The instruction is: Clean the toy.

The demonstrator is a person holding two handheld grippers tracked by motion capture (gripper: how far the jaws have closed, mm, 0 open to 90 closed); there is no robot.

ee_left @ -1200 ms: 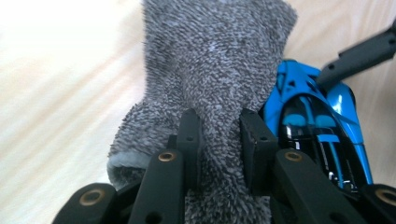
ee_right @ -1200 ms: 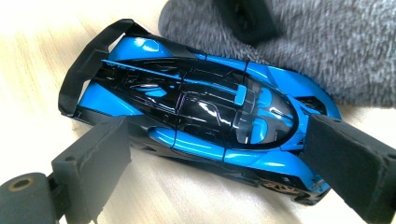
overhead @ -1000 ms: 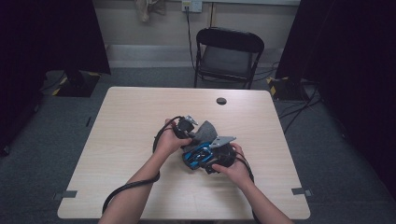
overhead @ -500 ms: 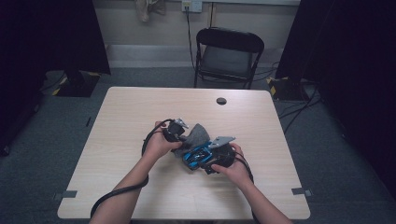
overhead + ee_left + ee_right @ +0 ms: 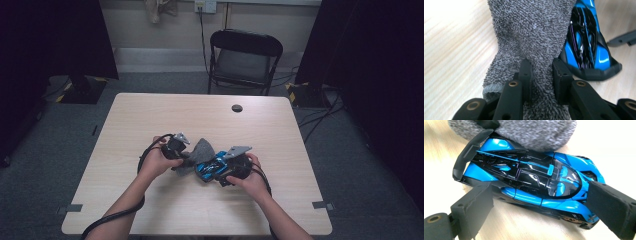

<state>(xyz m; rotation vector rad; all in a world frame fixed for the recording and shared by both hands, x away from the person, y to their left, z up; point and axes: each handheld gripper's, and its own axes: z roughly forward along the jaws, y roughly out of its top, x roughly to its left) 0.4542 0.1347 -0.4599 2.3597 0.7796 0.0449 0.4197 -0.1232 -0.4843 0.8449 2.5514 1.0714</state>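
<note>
Gripping a grey cloth [image 5: 531,32], the left gripper [image 5: 541,72] is clenched; right gripper [image 5: 536,205] grasps the blue toy car [image 5: 529,182] lengthwise.

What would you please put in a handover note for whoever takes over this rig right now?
Left hand-held gripper: shut on the grey cloth, pinching a fold of it.
Right hand-held gripper: its jaws sit at the two ends of the blue toy car, gripping it lengthwise as far as I can tell.
Where things are: car and cloth lie at mid-table, with the cloth resting against one side of the car.
Done: both things are in hand.
Left: probably wiping the car with the cloth; how much has been wiped cannot be told.
</note>
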